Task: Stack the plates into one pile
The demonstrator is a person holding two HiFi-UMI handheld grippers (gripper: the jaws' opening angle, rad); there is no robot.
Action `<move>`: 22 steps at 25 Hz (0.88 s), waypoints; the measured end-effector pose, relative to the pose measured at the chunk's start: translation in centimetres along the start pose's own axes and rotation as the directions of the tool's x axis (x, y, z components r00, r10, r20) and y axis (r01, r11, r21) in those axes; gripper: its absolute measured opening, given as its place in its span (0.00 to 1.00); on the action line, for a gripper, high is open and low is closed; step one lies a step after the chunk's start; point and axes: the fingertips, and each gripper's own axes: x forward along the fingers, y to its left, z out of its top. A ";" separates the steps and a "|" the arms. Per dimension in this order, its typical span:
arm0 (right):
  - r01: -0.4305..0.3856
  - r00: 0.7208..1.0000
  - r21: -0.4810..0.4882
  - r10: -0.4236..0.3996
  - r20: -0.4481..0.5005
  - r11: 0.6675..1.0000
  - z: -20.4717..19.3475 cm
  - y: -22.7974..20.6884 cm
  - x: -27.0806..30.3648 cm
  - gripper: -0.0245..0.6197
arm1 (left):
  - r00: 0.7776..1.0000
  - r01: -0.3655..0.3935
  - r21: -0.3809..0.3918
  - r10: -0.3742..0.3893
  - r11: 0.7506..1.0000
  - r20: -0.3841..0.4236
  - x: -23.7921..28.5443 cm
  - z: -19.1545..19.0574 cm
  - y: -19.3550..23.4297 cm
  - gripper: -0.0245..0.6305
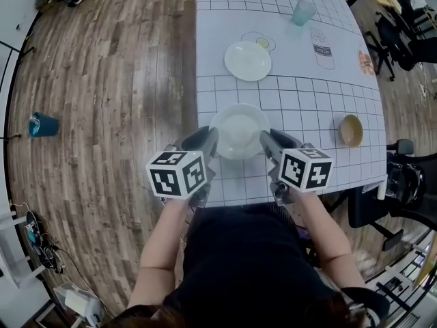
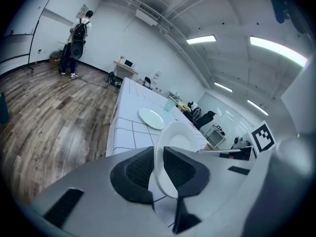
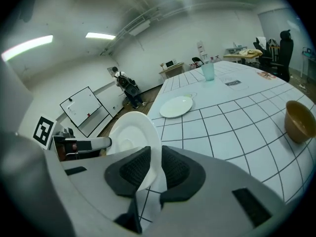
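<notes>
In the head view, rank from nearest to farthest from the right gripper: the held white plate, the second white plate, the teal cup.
1. Held white round plate, its right rim clamped in the right gripper.
2. Second white round plate, flat on the table, straight ahead.
3. Translucent teal cup, far end, slightly right.

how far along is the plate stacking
Nothing is stacked yet. In hand: the near plate, gripped at opposite rims by the left hand-held gripper and the right hand-held gripper. To do: set it on the far plate, which lies bare.
</notes>
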 end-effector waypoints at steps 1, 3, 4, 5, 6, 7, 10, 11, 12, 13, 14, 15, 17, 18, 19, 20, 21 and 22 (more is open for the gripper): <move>0.005 1.000 -0.008 -0.005 0.010 1.000 0.7 0.0 -0.1 0.17 | 1.000 0.007 0.007 -0.007 1.000 0.005 0.1 0.6 -0.2 0.16; 0.013 1.000 -0.018 -0.013 0.024 1.000 1.9 -0.2 -0.2 0.17 | 1.000 0.016 0.022 -0.017 1.000 0.016 0.6 1.9 -0.6 0.16; 0.015 0.999 -0.021 -0.014 0.029 1.000 2.5 -0.3 -0.3 0.17 | 1.000 0.019 0.028 -0.019 0.999 0.021 0.9 2.4 -0.8 0.16; 0.016 0.999 -0.024 -0.015 0.033 1.000 3.1 -0.5 -0.3 0.17 | 0.999 0.021 0.031 -0.021 0.999 0.026 1.1 2.9 -1.0 0.16; 0.015 0.999 -0.030 -0.014 0.037 0.999 3.8 -0.7 -0.3 0.17 | 0.999 0.022 0.032 -0.023 0.999 0.031 1.4 3.4 -1.2 0.16; 0.014 0.999 -0.036 -0.013 0.041 0.999 4.4 -0.9 -0.3 0.17 | 0.999 0.023 0.029 -0.024 0.999 0.036 1.8 3.9 -1.3 0.16; 0.005 0.999 -0.046 -0.002 0.054 0.999 6.6 -1.9 0.1 0.17 | 0.998 0.016 0.019 -0.017 1.000 0.053 3.2 5.6 -1.7 0.16; 0.001 0.998 -0.046 0.002 0.056 0.999 7.2 -2.3 0.2 0.17 | 0.998 0.010 0.019 -0.011 1.000 0.056 3.7 6.1 -1.8 0.16; -0.004 0.998 -0.045 0.007 0.057 0.999 7.8 -2.7 0.4 0.17 | 0.998 0.003 0.022 -0.004 1.000 0.058 4.2 6.5 -2.0 0.16; -0.010 0.998 -0.045 0.012 0.058 0.999 8.3 -3.1 0.7 0.17 | 0.998 -0.005 0.028 0.003 1.000 0.060 4.7 7.1 -2.1 0.16; -0.016 0.998 -0.044 0.019 0.058 0.999 8.9 -3.5 1.1 0.17 | 0.998 -0.014 0.034 0.011 0.999 0.062 5.3 7.6 -2.1 0.16; -0.022 0.998 -0.044 0.024 0.057 0.999 9.5 -3.9 1.5 0.17 | 0.998 -0.022 0.040 0.020 0.999 0.065 5.8 8.2 -2.0 0.16; -0.026 0.998 -0.043 0.028 0.052 0.999 10.6 -4.8 2.5 0.17 | 0.997 -0.038 0.042 0.035 0.998 0.069 7.1 9.3 -1.8 0.16; -0.024 0.999 -0.040 0.026 0.047 0.999 11.1 -5.4 3.0 0.17 | 0.997 -0.045 0.038 0.043 0.998 0.070 7.8 9.7 -1.7 0.16; -0.022 0.999 -0.036 0.024 0.041 0.999 11.6 -5.9 3.5 0.17 | 0.996 -0.052 0.032 0.050 0.998 0.069 8.6 10.1 -1.6 0.16; -0.021 0.999 -0.032 0.022 0.036 0.999 12.0 -6.4 3.9 0.17 | 0.996 -0.058 0.023 0.056 0.998 0.067 9.3 10.4 -1.4 0.16; -0.019 0.999 -0.028 0.020 0.033 0.999 12.4 -6.8 4.4 0.17 | 0.996 -0.064 0.013 0.063 0.998 0.065 10.0 10.6 -1.2 0.16; -0.018 0.999 -0.023 0.018 0.031 1.000 12.9 -7.3 4.8 0.17 | 0.996 -0.069 0.004 0.069 0.998 0.062 10.7 10.8 -0.9 0.16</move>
